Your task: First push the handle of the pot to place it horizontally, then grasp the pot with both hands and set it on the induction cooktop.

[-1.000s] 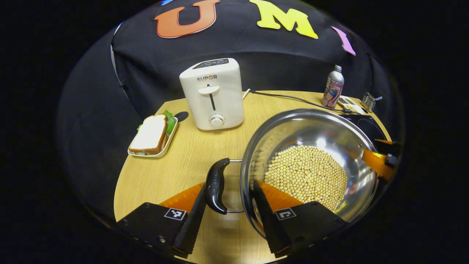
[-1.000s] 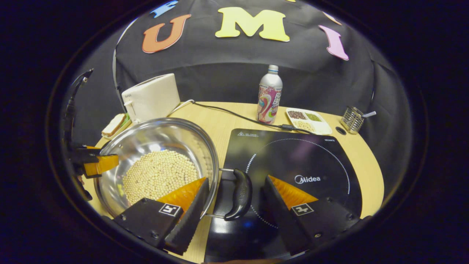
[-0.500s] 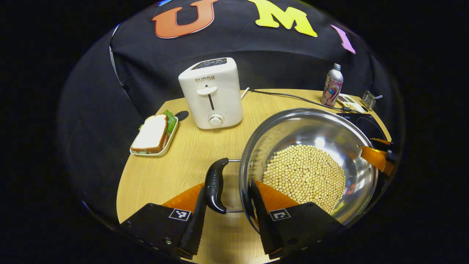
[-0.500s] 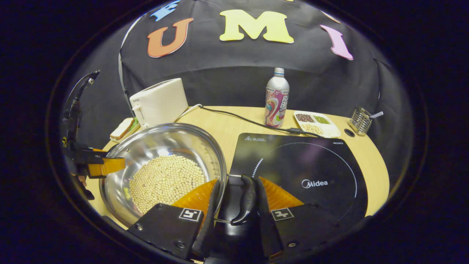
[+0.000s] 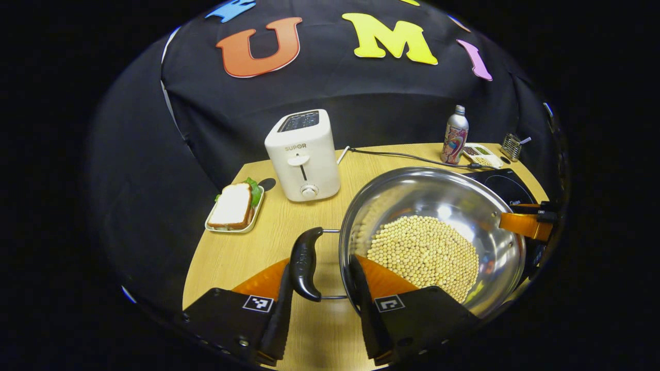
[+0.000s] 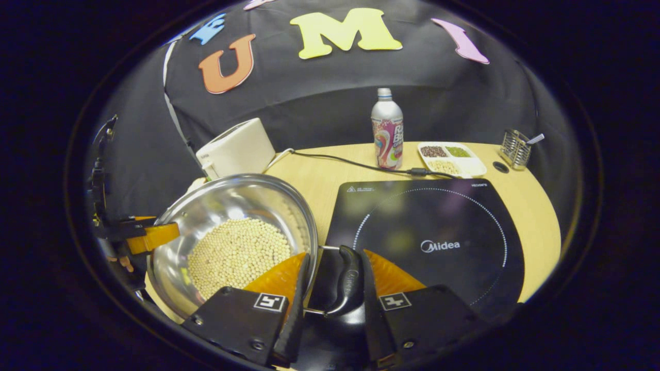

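A steel pot [image 5: 438,198] holding soybeans [image 5: 425,252] hangs a little above the wooden table, level between both grippers. My left gripper [image 5: 319,262] is shut on the pot's black left handle [image 5: 305,263]: one finger presses its outer side, the other sits inside the rim. In the right gripper view, my right gripper [image 6: 335,253] is shut the same way on the right handle [image 6: 350,278], which is over the left edge of the black induction cooktop [image 6: 438,232]. The left gripper [image 6: 149,234] also appears at the pot's [image 6: 227,201] far side.
A white toaster [image 5: 304,154] and a sandwich on a plate [image 5: 234,206] stand at the table's back left. Behind the cooktop are a bottle [image 6: 388,129], a tray of grains [image 6: 451,157], a wire holder [image 6: 515,148] and a power cable [image 6: 350,164].
The right gripper shut on the right handle and the left gripper narrowed onto the left one. Both grippers then rose with the pot, and the table dropped away in both views.
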`<state>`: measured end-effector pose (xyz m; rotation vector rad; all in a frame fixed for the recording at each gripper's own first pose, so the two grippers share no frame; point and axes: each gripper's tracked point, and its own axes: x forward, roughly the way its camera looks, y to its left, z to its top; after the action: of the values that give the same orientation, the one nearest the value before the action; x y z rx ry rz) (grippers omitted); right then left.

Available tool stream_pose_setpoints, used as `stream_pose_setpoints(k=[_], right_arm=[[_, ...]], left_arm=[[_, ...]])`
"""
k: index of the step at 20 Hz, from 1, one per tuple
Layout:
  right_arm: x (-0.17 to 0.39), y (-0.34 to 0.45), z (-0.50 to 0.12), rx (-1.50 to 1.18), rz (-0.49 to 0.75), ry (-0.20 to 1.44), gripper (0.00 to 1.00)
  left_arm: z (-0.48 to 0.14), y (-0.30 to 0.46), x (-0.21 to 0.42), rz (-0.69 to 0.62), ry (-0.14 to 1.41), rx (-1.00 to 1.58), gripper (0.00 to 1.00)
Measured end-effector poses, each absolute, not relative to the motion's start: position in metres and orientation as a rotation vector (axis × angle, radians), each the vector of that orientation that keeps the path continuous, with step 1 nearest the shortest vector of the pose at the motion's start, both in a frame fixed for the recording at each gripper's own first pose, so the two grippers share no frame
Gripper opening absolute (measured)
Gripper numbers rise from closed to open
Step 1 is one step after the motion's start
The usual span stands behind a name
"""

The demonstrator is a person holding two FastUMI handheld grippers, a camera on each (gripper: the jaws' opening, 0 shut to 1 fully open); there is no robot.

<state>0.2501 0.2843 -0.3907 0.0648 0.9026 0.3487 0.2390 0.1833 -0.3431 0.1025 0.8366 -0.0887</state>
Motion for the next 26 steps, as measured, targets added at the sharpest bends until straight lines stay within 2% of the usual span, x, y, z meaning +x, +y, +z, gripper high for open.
stream_pose_setpoints(k=[1, 4, 7, 12, 14, 15, 17, 18, 21, 22, 23, 25, 26], right_arm=[[0.251, 0.282, -0.382, 0.057, 0.356, 0.891, 0.5], [0.256, 0.274, -0.349, 0.053, 0.379, 0.871, 0.52], [0.263, 0.261, -0.314, 0.017, 0.391, 0.831, 0.49], [0.278, 0.229, -0.266, 0.013, 0.408, 0.799, 0.52], [0.283, 0.212, -0.254, 0.026, 0.414, 0.799, 0.5], [0.286, 0.205, -0.25, 0.026, 0.418, 0.8, 0.52], [0.294, 0.188, -0.244, 0.011, 0.434, 0.793, 0.49], [0.297, 0.179, -0.243, 0.01, 0.445, 0.797, 0.52], [0.308, 0.154, -0.246, 0.028, 0.467, 0.809, 0.49], [0.312, 0.144, -0.249, 0.039, 0.462, 0.818, 0.52], [0.314, 0.135, -0.253, 0.048, 0.456, 0.823, 0.49], [0.317, 0.115, -0.256, 0.057, 0.441, 0.817, 0.52], [0.317, 0.107, -0.257, 0.061, 0.43, 0.817, 0.49]], left_arm=[[-0.336, 0.181, 0.239, -0.089, 0.829, 0.095, 0.56], [-0.312, 0.174, 0.237, -0.082, 0.809, 0.059, 0.56], [-0.285, 0.162, 0.241, -0.085, 0.777, 0.044, 0.56], [-0.246, 0.13, 0.245, -0.092, 0.739, 0.03, 0.56], [-0.237, 0.115, 0.246, -0.092, 0.731, 0.024, 0.56], [-0.232, 0.107, 0.245, -0.089, 0.727, 0.018, 0.56], [-0.226, 0.089, 0.246, -0.077, 0.717, 0.013, 0.56], [-0.223, 0.081, 0.247, -0.071, 0.704, 0.006, 0.56], [-0.231, 0.053, 0.246, -0.052, 0.72, -0.028, 0.56], [-0.232, 0.043, 0.246, -0.053, 0.725, -0.023, 0.56], [-0.233, 0.034, 0.248, -0.057, 0.722, -0.018, 0.56], [-0.237, 0.014, 0.252, -0.07, 0.726, -0.018, 0.56], [-0.238, 0.005, 0.253, -0.08, 0.729, -0.02, 0.56]])
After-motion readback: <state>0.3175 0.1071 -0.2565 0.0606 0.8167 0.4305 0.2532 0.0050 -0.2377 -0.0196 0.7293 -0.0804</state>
